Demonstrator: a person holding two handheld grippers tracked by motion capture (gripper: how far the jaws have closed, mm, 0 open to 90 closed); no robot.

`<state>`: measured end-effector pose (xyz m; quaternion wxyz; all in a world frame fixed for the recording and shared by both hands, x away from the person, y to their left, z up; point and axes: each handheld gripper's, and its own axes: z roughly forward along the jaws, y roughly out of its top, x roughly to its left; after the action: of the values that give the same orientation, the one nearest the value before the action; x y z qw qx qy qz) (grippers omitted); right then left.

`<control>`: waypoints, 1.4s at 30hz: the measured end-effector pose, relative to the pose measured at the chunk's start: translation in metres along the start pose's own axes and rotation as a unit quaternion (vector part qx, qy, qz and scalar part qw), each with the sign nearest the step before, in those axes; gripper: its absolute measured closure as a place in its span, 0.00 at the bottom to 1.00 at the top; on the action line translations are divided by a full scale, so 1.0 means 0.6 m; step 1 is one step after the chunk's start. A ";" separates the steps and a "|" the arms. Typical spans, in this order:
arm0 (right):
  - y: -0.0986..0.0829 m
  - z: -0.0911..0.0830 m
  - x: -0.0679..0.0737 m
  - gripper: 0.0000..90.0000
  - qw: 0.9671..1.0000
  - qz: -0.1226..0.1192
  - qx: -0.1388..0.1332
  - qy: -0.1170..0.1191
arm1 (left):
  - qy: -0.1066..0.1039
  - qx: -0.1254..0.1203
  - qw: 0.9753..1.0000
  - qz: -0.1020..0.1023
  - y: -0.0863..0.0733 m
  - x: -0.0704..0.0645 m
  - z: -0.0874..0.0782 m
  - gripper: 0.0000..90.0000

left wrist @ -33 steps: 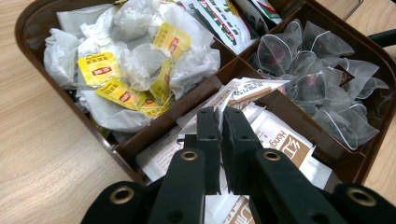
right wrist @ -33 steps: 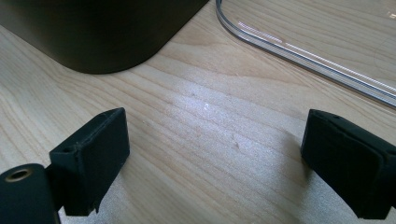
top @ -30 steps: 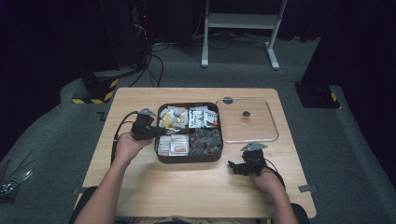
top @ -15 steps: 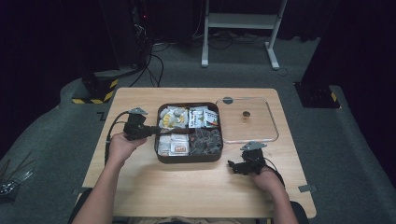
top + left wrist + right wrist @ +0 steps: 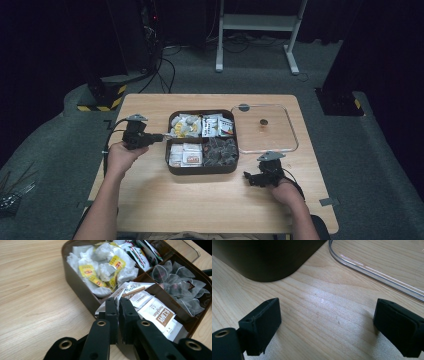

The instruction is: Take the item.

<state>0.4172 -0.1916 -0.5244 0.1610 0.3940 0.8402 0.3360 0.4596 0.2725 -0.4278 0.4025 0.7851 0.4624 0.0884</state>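
Sachets fill a dark four-part box (image 5: 202, 170) in the middle of the wooden surface (image 5: 200, 200). Its far left compartment holds white tea bags with yellow tags (image 5: 100, 270), the far right one printed packets (image 5: 218, 125), the near left one white sachets with brown labels (image 5: 160, 315), and the near right one clear mesh pyramid bags (image 5: 180, 287). Just right of the box lies a clear lid (image 5: 264, 129), flat on the surface with a small dark knob at its centre.

At the box's left edge, the left tool (image 5: 161, 136) is held by the left hand (image 5: 121, 154) and points right. In the left gripper view its jaws are nearly closed, with a thin edge of a white sachet (image 5: 130, 288) from the near left compartment running between them; whether they truly pinch it I cannot tell.

Near the box's near right corner, the right tool (image 5: 249, 177) rests low over the surface in the right hand (image 5: 282, 187). Its jaws stand wide apart and empty, bare wood between them, the box corner and lid rim just beyond.
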 end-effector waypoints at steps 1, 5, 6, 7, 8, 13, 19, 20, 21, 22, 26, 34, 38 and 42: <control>0.000 0.000 0.000 0.09 1.000 -0.001 0.000 0.000 | 0.002 -0.001 1.000 -0.001 -0.001 0.003 -0.003 0.96; 0.000 0.000 0.000 0.09 1.000 -0.001 0.000 0.000 | 0.007 -0.001 1.000 -0.007 -0.005 0.016 -0.010 0.96; 0.000 0.000 0.000 0.09 1.000 -0.001 0.000 0.000 | 0.009 0.000 1.000 -0.008 -0.007 0.019 -0.012 0.96; 0.000 0.000 0.000 0.08 1.000 -0.001 0.000 0.000 | 0.009 0.000 1.000 -0.012 -0.009 0.023 -0.013 0.96; 0.000 0.000 0.000 0.08 1.000 -0.002 0.000 0.000 | 0.010 0.001 1.000 -0.016 -0.010 0.026 -0.014 0.96; 0.000 0.000 0.000 0.08 1.000 -0.001 0.000 0.000 | 0.016 0.000 0.999 -0.029 -0.016 0.043 -0.021 0.96; 0.000 0.000 0.000 0.09 1.000 -0.002 0.000 0.000 | 0.027 0.001 0.999 -0.035 -0.023 0.059 -0.021 0.96; 0.000 0.000 0.000 0.09 1.000 -0.002 0.000 0.000 | 0.027 0.001 0.999 -0.035 -0.023 0.059 -0.021 0.95; 0.000 0.000 0.000 0.08 1.000 -0.001 0.000 0.000 | 0.029 0.001 0.999 -0.039 -0.025 0.065 -0.020 0.95; 0.000 0.000 0.000 0.08 1.000 -0.001 0.000 0.000 | 0.031 0.001 0.999 -0.041 -0.027 0.069 -0.020 0.96; 0.000 0.000 0.000 0.08 1.000 -0.001 -0.001 0.000 | 0.039 0.011 0.998 -0.050 -0.033 0.081 -0.011 0.96; 0.000 0.000 0.000 0.08 1.000 0.000 -0.001 -0.001 | 0.052 0.032 0.997 -0.053 -0.039 0.098 0.018 0.95; 0.000 0.000 0.000 0.08 1.000 0.000 0.000 0.000 | 0.055 0.042 0.996 -0.051 -0.040 0.100 0.030 0.95; 0.001 0.001 0.000 0.08 1.000 -0.002 -0.001 0.000 | 0.069 0.048 0.996 -0.043 -0.041 0.098 0.042 0.95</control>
<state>0.4177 -0.1914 -0.5245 0.1623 0.3924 0.8407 0.3360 0.4893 0.3118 -0.4759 0.3350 0.7750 0.5259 0.1028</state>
